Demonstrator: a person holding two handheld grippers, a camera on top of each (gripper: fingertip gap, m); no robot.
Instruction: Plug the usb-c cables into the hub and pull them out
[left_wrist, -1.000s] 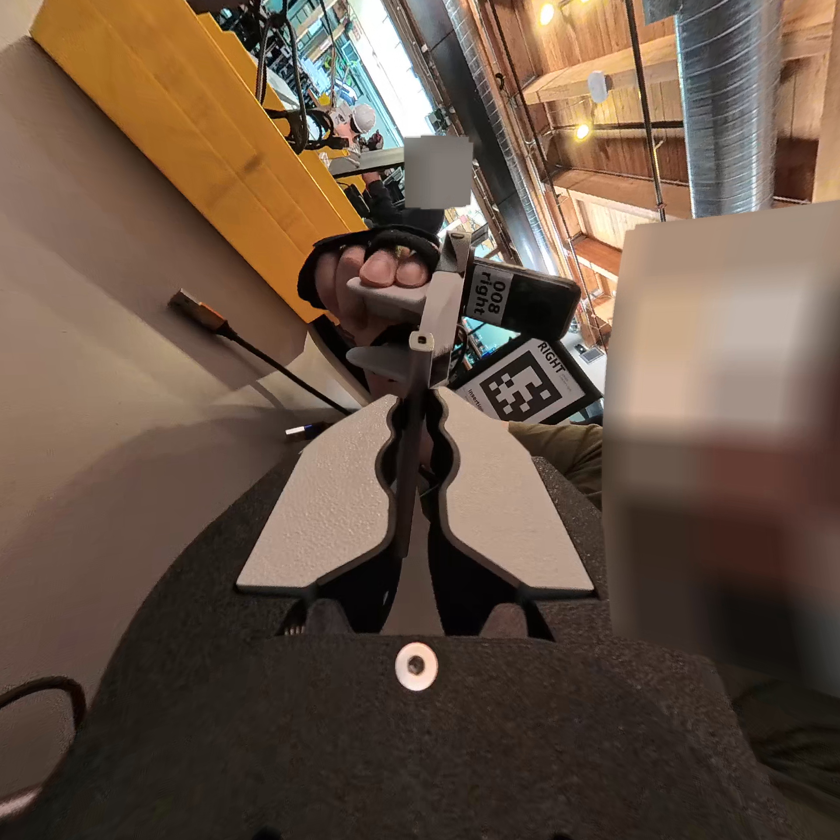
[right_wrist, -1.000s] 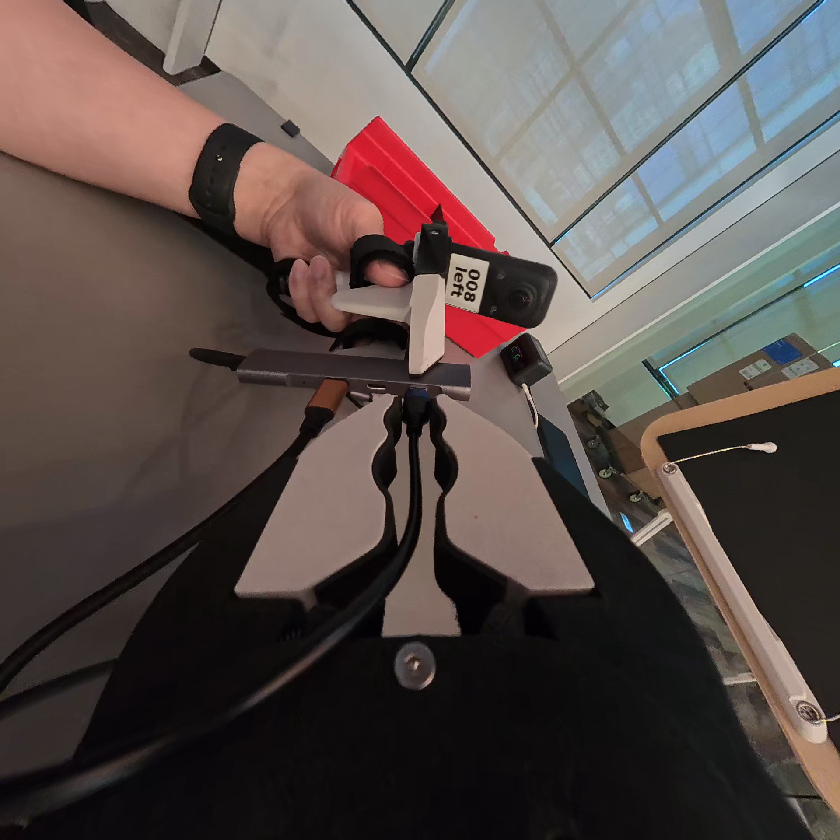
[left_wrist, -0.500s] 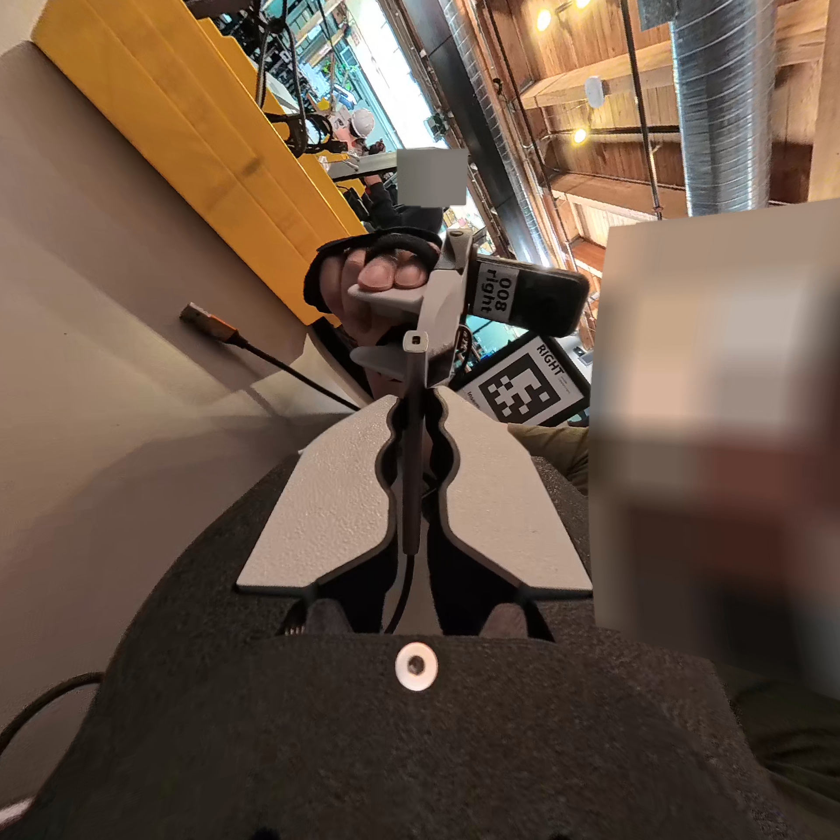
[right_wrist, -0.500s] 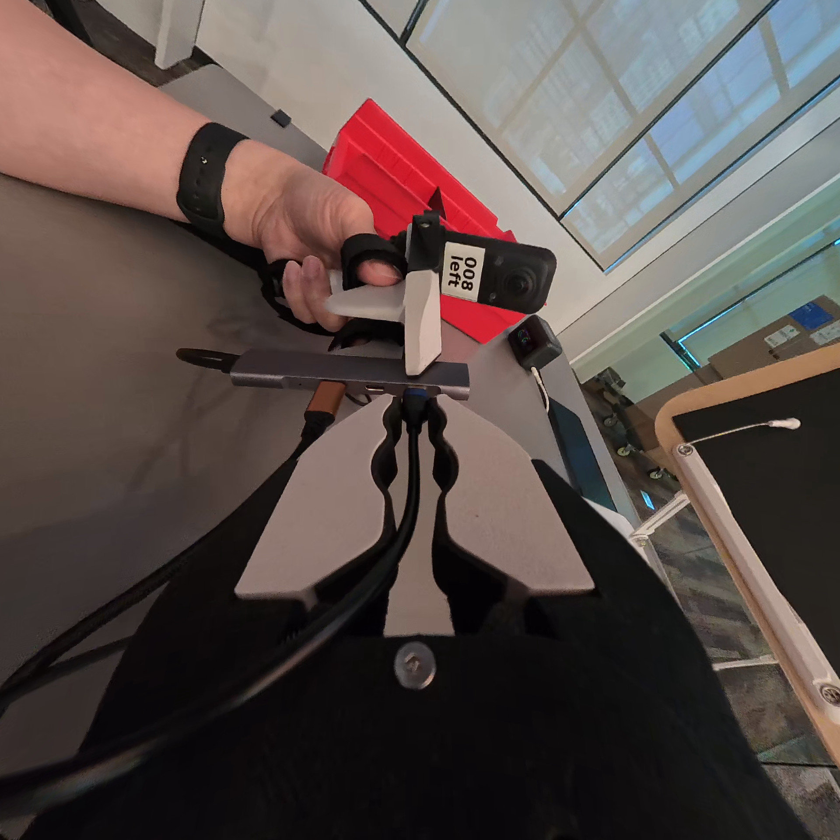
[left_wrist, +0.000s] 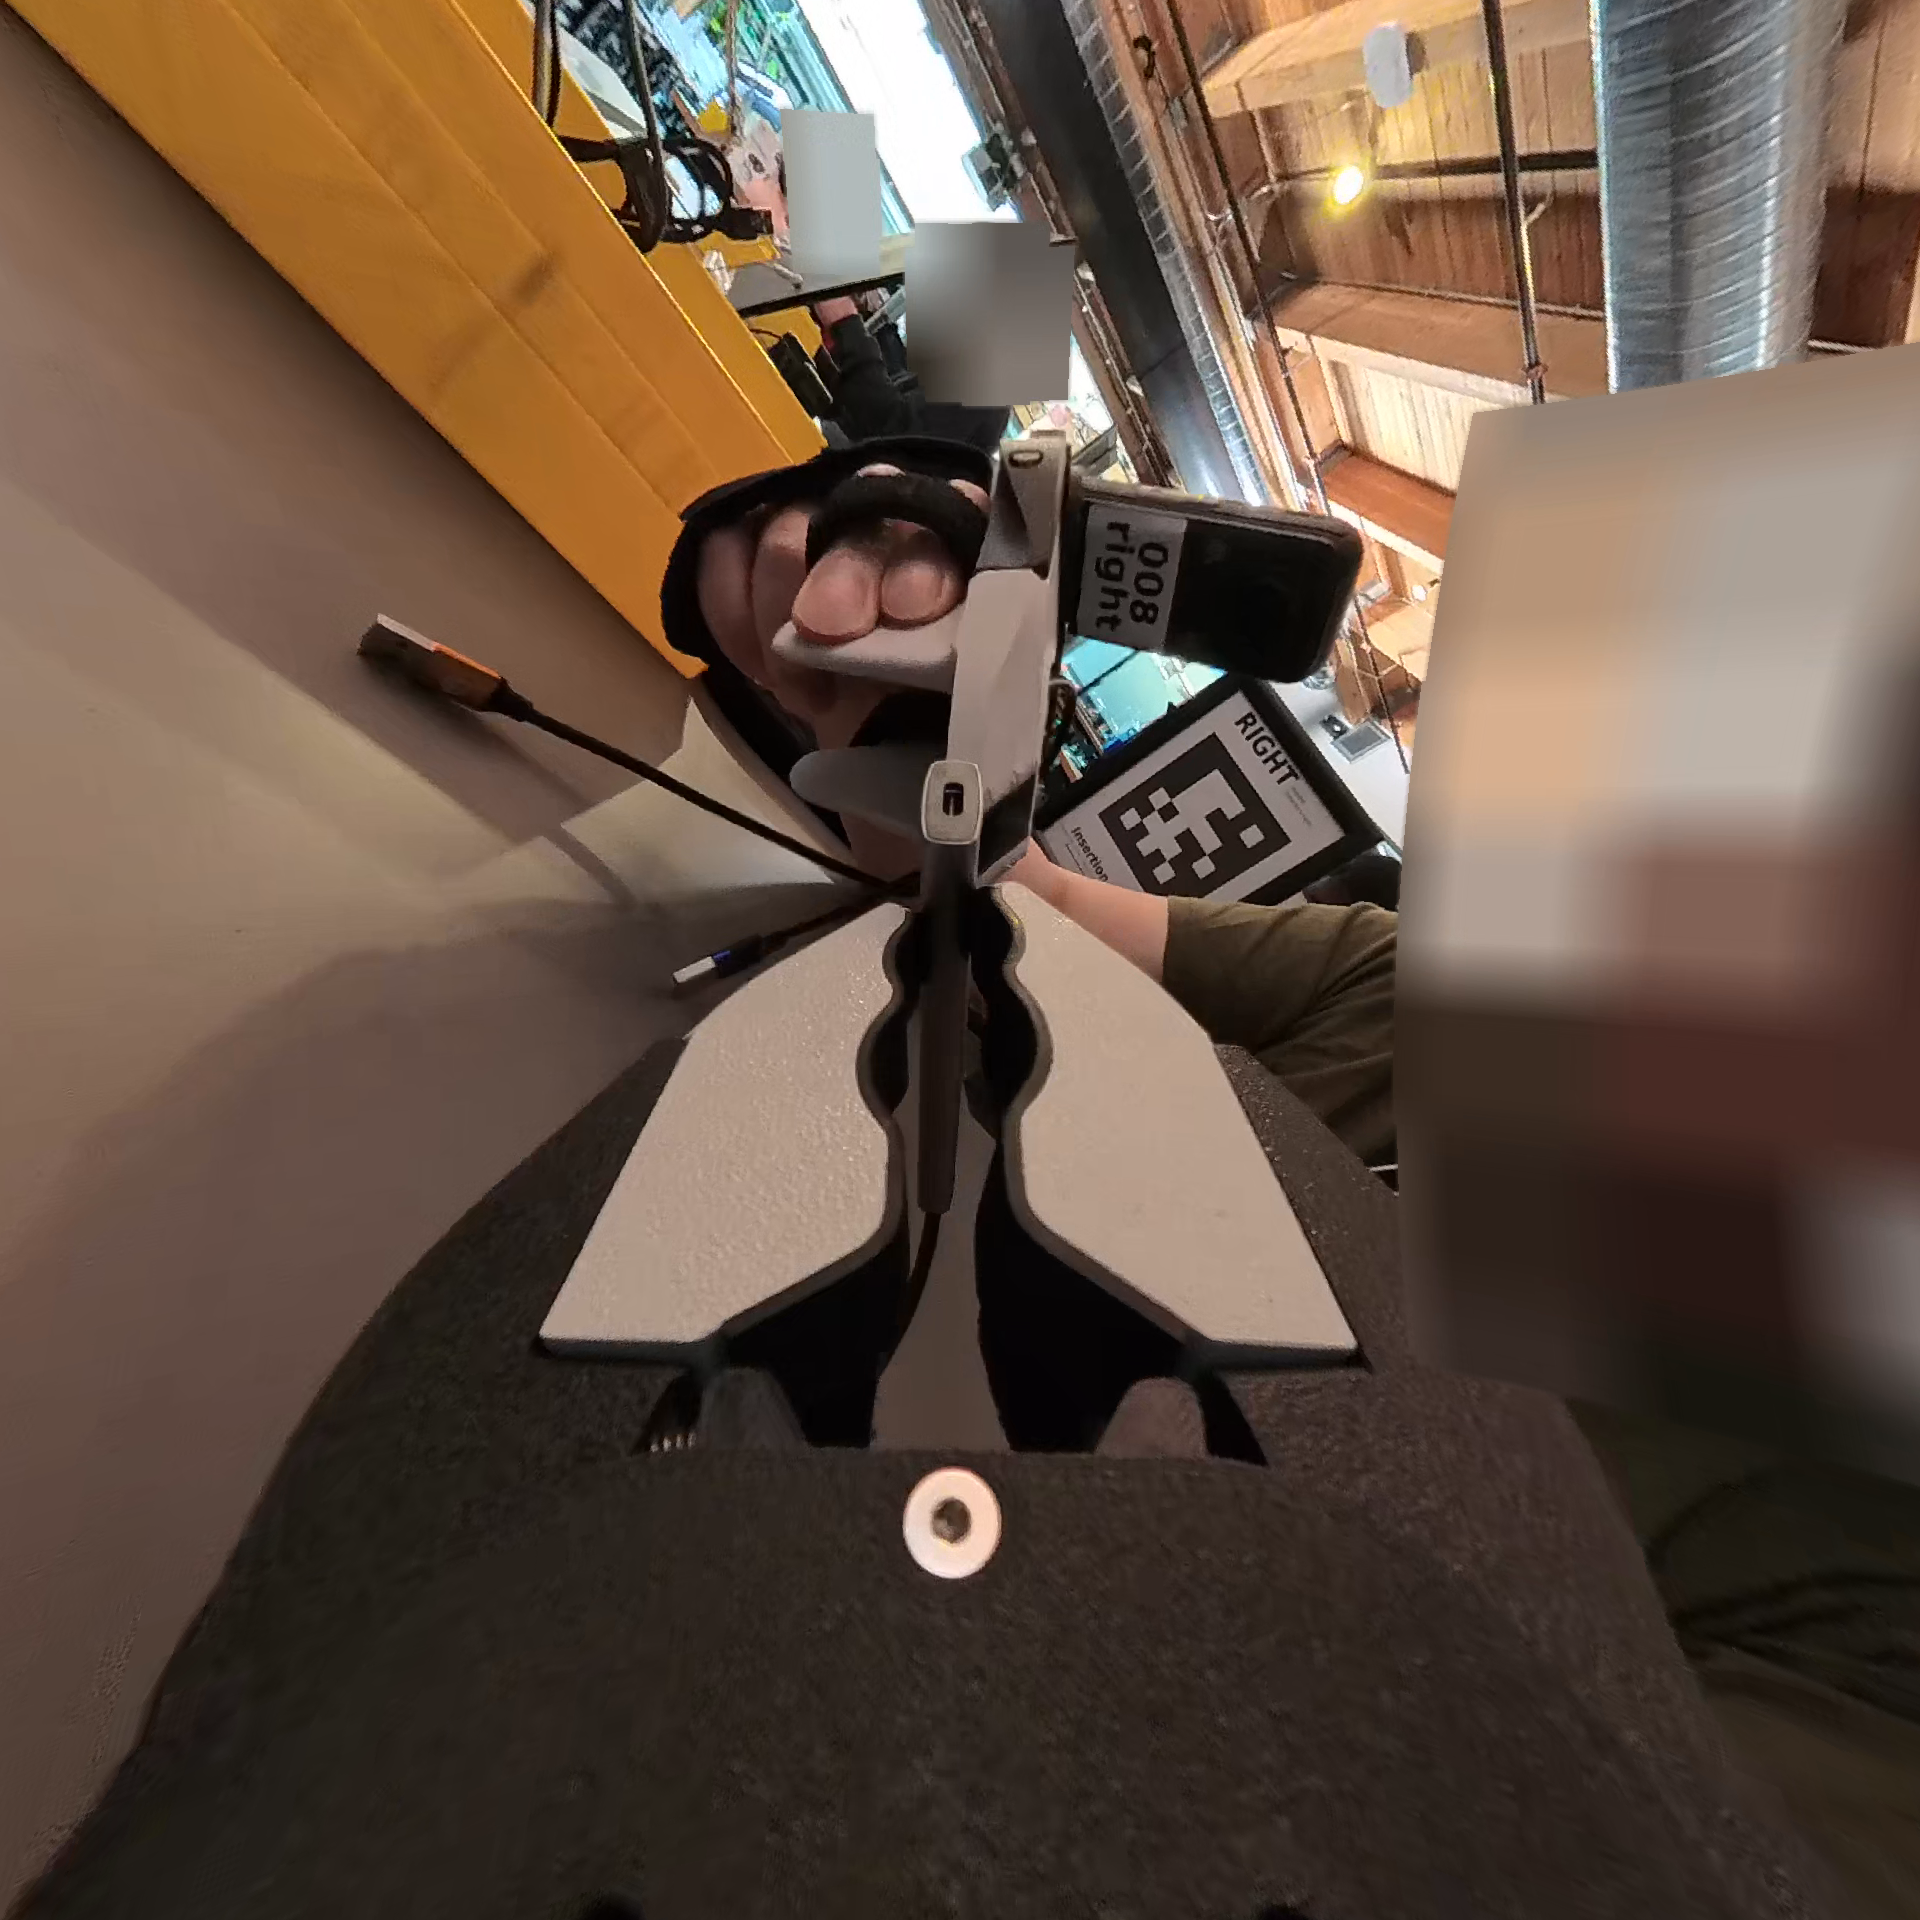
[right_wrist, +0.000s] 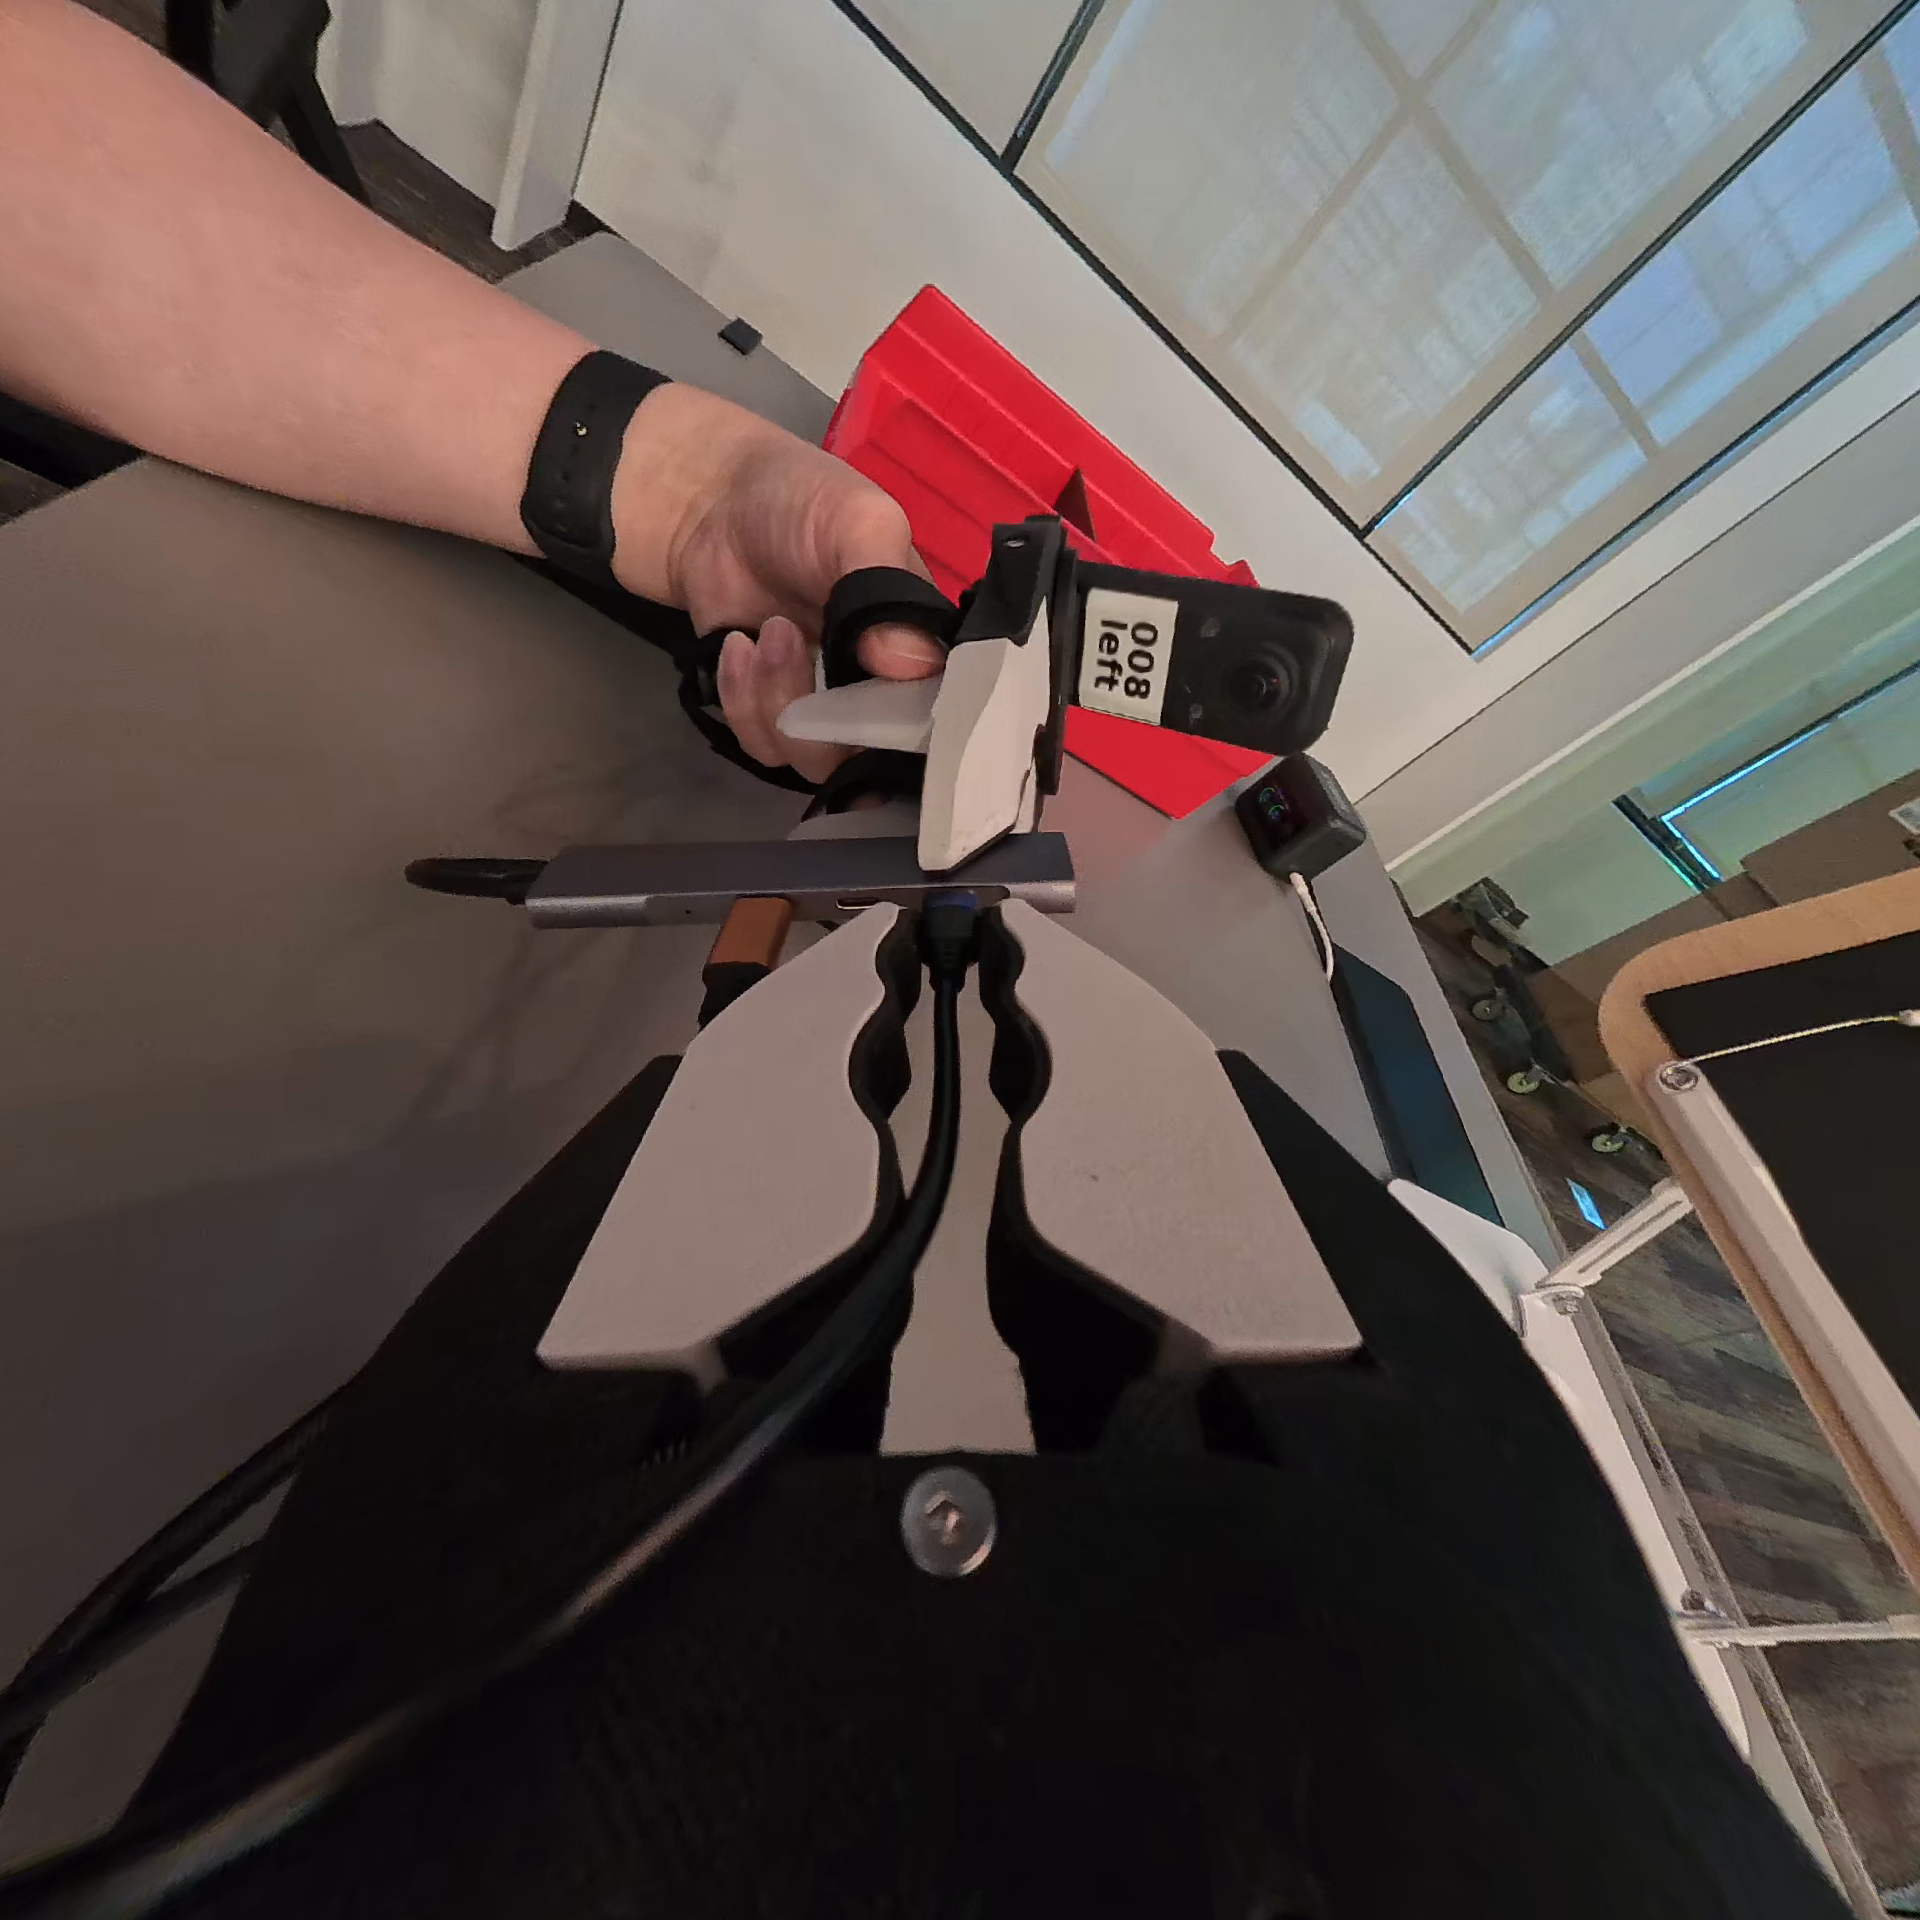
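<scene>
Hub (right_wrist: 800, 878) beside red bin (right_wrist: 1023, 520), loose orange-ended cable (left_wrist: 436, 665) nearby

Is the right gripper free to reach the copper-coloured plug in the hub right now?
Likely not yet: the right gripper is shut on the blue-collared plug at the hub. Once released, the copper-coloured plug beside it looks unobstructed.
</scene>
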